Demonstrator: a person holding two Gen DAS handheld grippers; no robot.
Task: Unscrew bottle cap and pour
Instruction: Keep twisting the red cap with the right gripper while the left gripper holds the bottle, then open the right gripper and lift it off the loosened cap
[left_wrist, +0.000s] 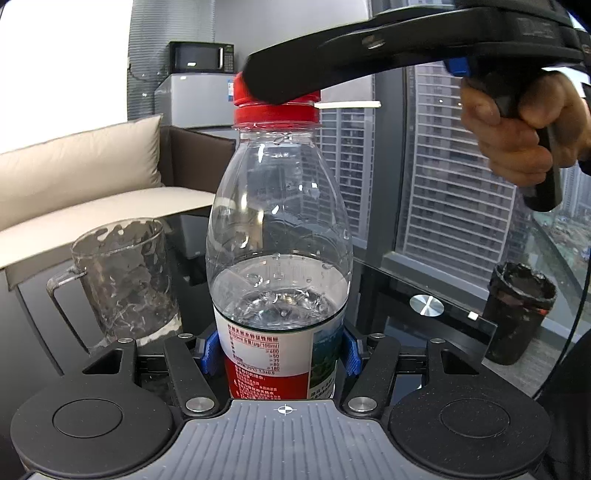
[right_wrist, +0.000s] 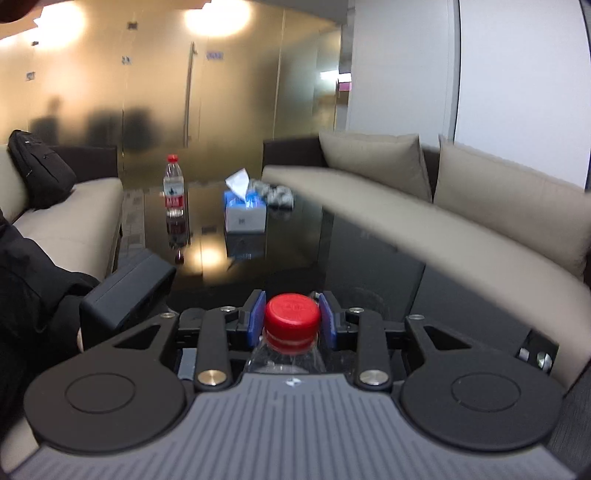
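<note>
My left gripper (left_wrist: 280, 354) pinches the labelled lower body of the clear water bottle (left_wrist: 279, 236), which stands upright on the dark glass table (left_wrist: 391, 291), roughly half full, its blue pads (left_wrist: 208, 352) pressed against both sides of the label. My right gripper (right_wrist: 291, 321) comes in over the top and has its blue pads closed against the red cap (right_wrist: 291, 319), which sits on the neck. An empty glass pitcher (left_wrist: 123, 280) stands just left of the bottle, and a black cup (left_wrist: 519, 310) well off to the right.
</note>
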